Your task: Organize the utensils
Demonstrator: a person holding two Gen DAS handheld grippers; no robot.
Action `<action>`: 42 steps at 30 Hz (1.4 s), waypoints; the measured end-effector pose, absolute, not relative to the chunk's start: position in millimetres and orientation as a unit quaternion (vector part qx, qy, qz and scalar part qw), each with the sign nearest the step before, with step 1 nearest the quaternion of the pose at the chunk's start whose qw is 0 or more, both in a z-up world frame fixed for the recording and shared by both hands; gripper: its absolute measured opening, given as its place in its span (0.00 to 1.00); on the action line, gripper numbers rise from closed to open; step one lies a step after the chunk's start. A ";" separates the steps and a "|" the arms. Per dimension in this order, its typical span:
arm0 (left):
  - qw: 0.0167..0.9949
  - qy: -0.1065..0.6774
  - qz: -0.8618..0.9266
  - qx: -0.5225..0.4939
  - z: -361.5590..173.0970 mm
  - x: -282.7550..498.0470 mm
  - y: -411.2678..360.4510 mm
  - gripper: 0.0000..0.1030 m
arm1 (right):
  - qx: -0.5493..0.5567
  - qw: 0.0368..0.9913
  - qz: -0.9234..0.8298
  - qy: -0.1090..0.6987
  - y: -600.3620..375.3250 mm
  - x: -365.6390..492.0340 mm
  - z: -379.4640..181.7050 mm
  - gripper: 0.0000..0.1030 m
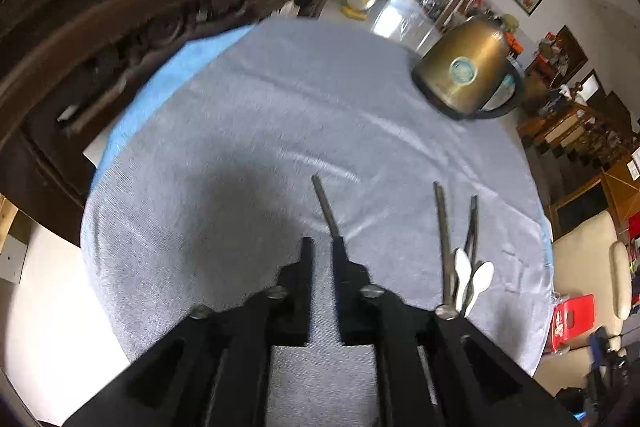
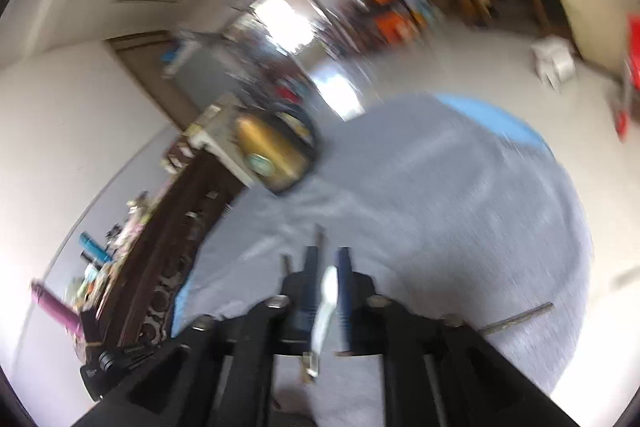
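- Left wrist view: left claw (image 1: 321, 247) over the grey cloth (image 1: 280, 99) on the bench; jaws a narrow gap apart, nothing between them; a single steel utensil (image 1: 324, 205) lies on the cloth just past the right fingertip, handle pointing away; whether it touches the finger cannot be told.
- Same view, to the right: a set of utensils (image 1: 460, 255) laid close together, two steel handles and two white bowls, near the cloth's edge; a brass kettle (image 1: 470, 71) stands well apart at the far side.
- Right wrist view, heavily blurred: right claw (image 2: 329, 259) with jaws partly apart; a white-ended utensil (image 2: 326, 303) sits between them; no pad is seen to press on it, so it reads as lying loose; a steel handle (image 2: 520, 317) lies on the cloth to the right; kettle (image 2: 276, 155) far left.
- Step in hand, as judged: laying pieces side by side; each claw appears to be letting go of, or reaching for, one piece.
- Next move calls for: jaws clear of the piece; then the lone utensil brought alongside the set, handles parallel.
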State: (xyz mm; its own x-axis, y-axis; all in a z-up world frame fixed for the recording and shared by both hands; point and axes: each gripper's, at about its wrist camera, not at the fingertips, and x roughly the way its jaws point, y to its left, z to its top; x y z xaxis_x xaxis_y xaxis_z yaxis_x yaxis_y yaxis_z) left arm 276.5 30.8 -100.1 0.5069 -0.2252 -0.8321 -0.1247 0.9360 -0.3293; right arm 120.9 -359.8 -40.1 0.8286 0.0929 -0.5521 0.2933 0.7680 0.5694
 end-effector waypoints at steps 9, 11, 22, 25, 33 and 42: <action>0.824 0.537 -0.021 -0.178 -120.4 294.4 33.9 0.36 | 0.475 0.769 -0.127 0.408 -409.4 76.5 -129.7 0.55; 0.818 0.546 -0.021 -0.177 -126.3 297.7 32.6 0.37 | 0.478 0.755 -0.151 0.423 -408.6 75.4 -144.3 0.54; 0.781 0.587 -0.008 -0.215 -149.7 313.2 47.7 0.43 | 0.471 0.727 -0.268 0.422 -419.2 119.8 -165.1 0.54; 0.771 0.599 -0.006 -0.214 -156.1 323.2 39.3 0.43 | 0.412 0.749 -0.278 0.438 -408.6 152.9 -161.5 0.54; 0.765 0.608 0.020 -0.214 -170.0 352.3 15.1 0.43 | 0.252 0.803 -0.290 0.455 -373.6 202.8 -160.9 0.18; 0.791 0.593 0.008 -0.150 -167.4 366.0 -8.1 0.06 | 0.199 0.836 -0.250 0.446 -359.7 214.3 -159.2 0.10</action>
State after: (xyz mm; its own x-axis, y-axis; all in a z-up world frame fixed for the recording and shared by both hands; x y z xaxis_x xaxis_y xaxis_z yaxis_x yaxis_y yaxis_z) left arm 366.0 -8.1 -167.4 0.2973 -0.1652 -0.9404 -0.1913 0.9546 -0.2282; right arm 214.3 -359.7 -159.2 0.4768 -0.2406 -0.8454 0.5950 0.7963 0.1090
